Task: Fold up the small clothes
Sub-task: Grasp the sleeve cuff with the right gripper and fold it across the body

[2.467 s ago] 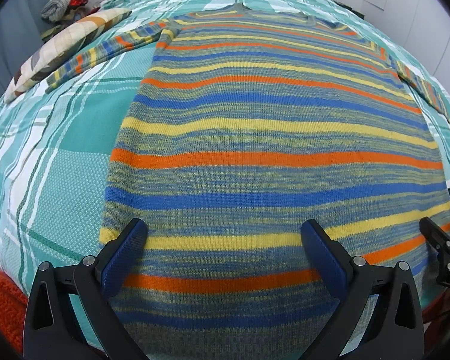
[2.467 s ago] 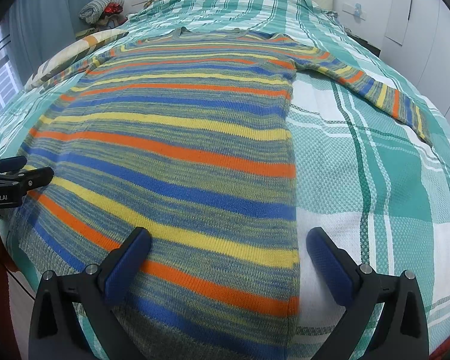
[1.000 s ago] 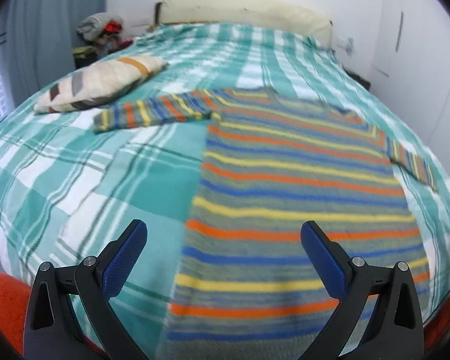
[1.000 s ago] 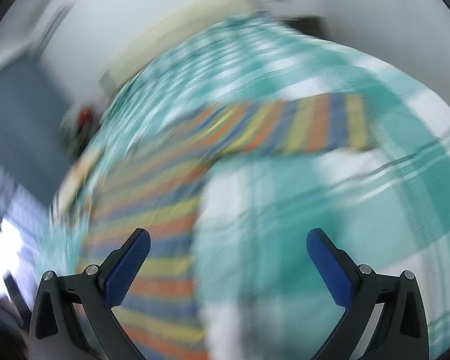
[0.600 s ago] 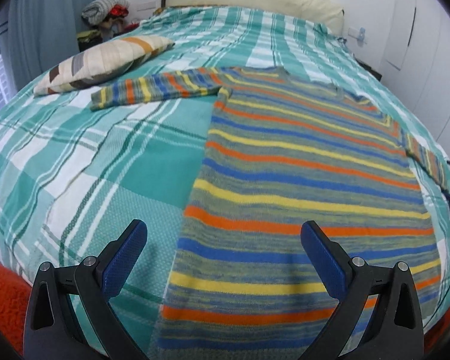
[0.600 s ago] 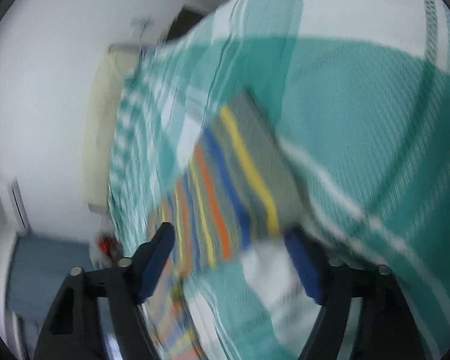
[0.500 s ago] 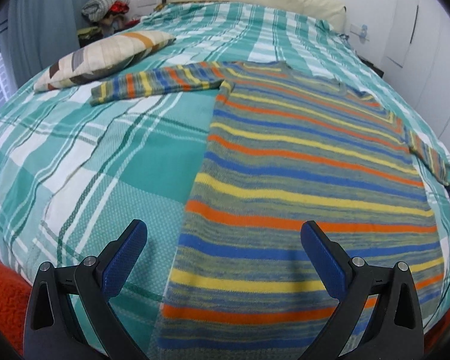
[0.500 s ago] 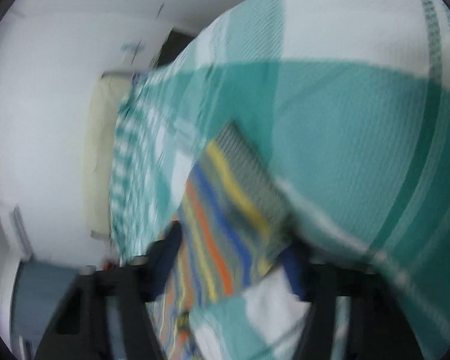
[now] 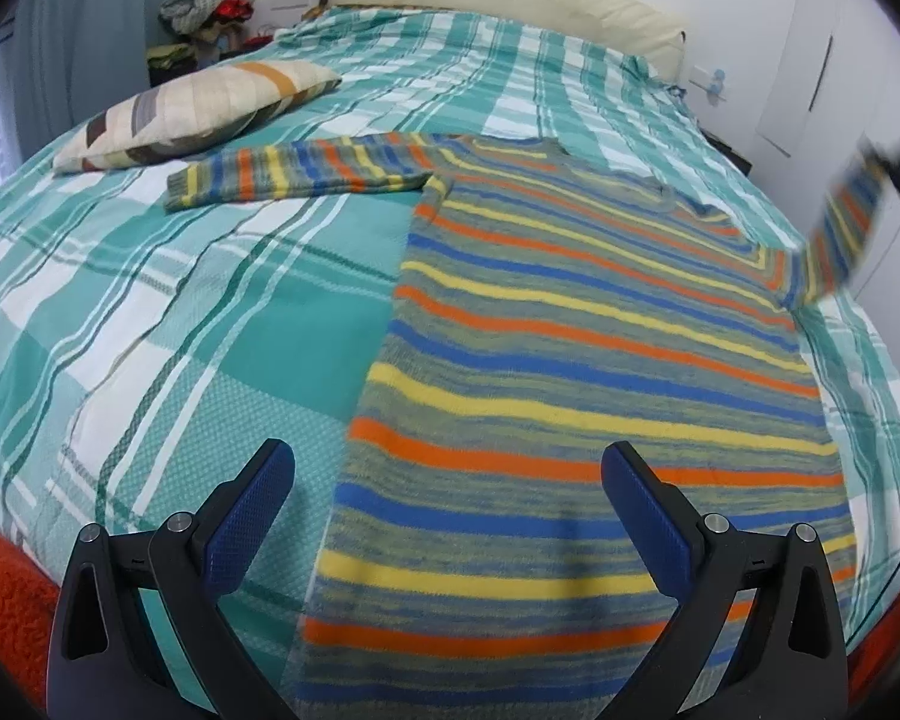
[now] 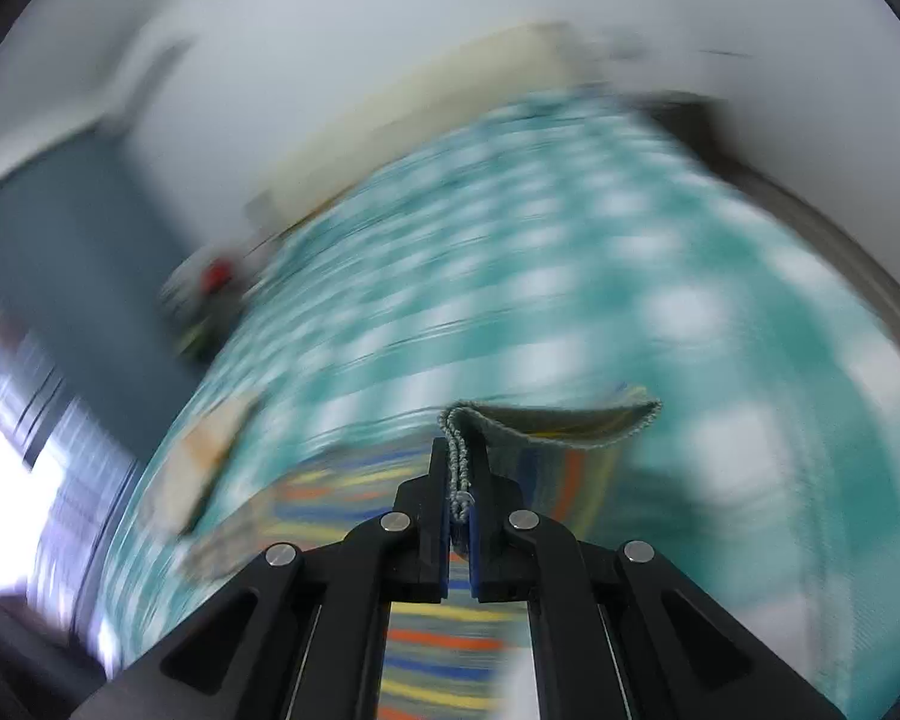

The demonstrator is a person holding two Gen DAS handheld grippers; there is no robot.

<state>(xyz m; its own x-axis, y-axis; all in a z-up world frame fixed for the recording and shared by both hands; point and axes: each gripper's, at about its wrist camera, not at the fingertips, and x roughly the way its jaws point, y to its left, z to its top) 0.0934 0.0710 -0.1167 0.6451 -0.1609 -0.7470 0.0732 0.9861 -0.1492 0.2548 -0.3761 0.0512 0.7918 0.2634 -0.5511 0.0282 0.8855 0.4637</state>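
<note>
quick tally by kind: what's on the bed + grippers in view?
Striped knit sweater: 1
Beige patchwork pillow: 1
Cream bolster at the headboard: 1
Grippers: 2, left gripper open, right gripper shut on the sweater's grey sleeve cuff
Total: 5

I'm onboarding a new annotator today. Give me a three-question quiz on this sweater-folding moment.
1. True or false: the left gripper is clamped on the sweater.
2. What does the right gripper hold: (a) pillow, (b) sleeve cuff, (c) nothing?
3. Which sleeve lies flat on the bedspread, beside the pillow?

Key: 1 false, its jaws stand open; 2 b, the sleeve cuff; 3 the left sleeve.
</note>
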